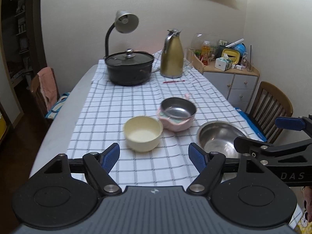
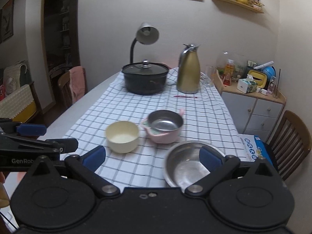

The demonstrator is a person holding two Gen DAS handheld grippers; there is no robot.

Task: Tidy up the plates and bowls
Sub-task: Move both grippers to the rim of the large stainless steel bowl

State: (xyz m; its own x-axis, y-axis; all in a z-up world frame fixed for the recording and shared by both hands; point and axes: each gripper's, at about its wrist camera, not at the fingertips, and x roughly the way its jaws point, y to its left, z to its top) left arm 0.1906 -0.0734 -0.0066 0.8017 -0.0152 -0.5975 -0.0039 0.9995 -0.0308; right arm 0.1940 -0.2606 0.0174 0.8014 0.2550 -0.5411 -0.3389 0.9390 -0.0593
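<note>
Checked tablecloth [image 1: 120,105] bears upright bowls, mouths up; both tongs [image 1: 154,157] [image 2: 152,157] released, empty

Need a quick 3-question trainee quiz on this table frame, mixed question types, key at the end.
1. True or false: the left gripper is holding the cream bowl.
2. How many bowls sit on the checked tablecloth in front of the black pot?
3. Multiple choice: the small steel bowl rests A) inside the cream bowl, B) tilted in the pink bowl, C) upside down on the cloth.

Key
1. False: both the left and right gripper are open and empty.
2. Four: cream, pink, small steel, and the large steel bowl.
3. B.
</note>
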